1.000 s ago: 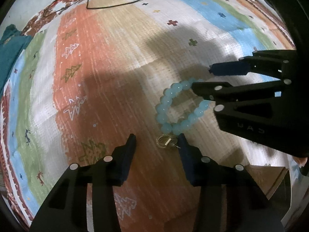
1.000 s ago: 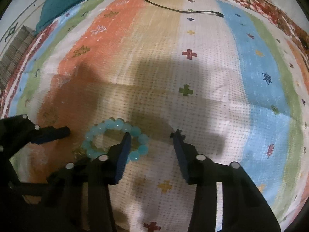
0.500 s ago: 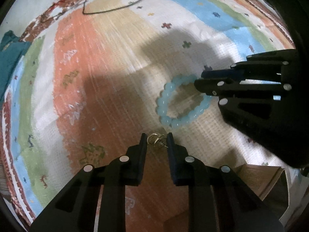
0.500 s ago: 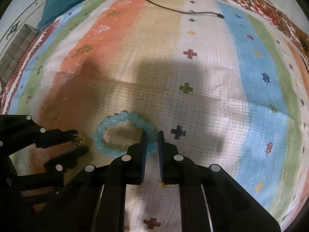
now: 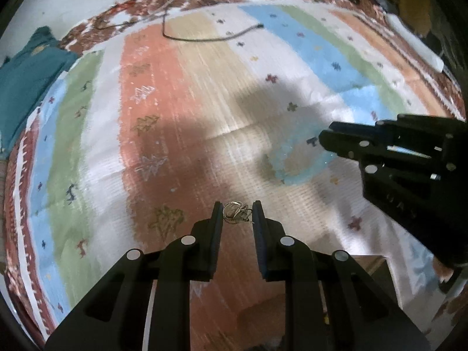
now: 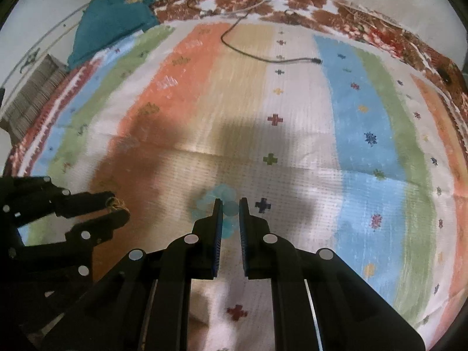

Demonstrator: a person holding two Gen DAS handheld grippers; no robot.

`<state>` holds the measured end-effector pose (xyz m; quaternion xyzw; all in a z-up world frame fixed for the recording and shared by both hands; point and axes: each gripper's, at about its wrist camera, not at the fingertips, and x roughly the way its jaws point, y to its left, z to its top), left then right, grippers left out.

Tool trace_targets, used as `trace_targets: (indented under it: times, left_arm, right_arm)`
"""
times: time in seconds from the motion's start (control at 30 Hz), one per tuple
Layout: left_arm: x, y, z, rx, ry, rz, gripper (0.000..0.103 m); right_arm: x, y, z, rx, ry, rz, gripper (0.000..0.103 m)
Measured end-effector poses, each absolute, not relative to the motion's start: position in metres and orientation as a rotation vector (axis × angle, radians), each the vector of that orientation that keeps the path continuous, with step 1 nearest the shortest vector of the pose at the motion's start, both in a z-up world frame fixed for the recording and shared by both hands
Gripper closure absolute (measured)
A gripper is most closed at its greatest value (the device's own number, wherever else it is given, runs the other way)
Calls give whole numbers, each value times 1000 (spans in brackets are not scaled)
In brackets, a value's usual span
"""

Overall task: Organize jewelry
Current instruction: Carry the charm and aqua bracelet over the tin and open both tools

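While both pieces hang clear of the striped cloth (image 5: 204, 122), each hold looks thin enough to fail. The left gripper (image 5: 237, 215) has its fingers narrowed onto a small gold earring (image 5: 236, 213), caught only at the very tips; a jolt or a slight slackening could let it drop, and so small a piece would be hard to find again on the busy pattern. The right gripper (image 6: 231, 209) has its fingers nearly together on one bead of the pale blue bracelet (image 6: 218, 197), the rest of the loop hanging free and blurred in both views. That swing, I judge, could pull the round bead out from between the flat pads. With the two grippers near each other, the loop might also snag the earring's hook. A wooden box (image 5: 367, 266), its corner showing at the lower right of the left view, may be the goal.
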<state>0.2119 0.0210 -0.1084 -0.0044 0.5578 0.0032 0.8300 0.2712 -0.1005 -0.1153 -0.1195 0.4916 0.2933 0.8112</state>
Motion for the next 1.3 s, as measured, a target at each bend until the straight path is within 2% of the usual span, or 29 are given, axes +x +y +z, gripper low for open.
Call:
trace_targets:
  times: [0.43,1.3]
  left_arm:
    - [166,23,-56,-88,1057,30,83]
    - [90,-1,-31,-107,956,5,83]
  right_arm:
    - [231,-127,-62,-198,935,656,91]
    - [155,-165,-32,-169,837,735,91]
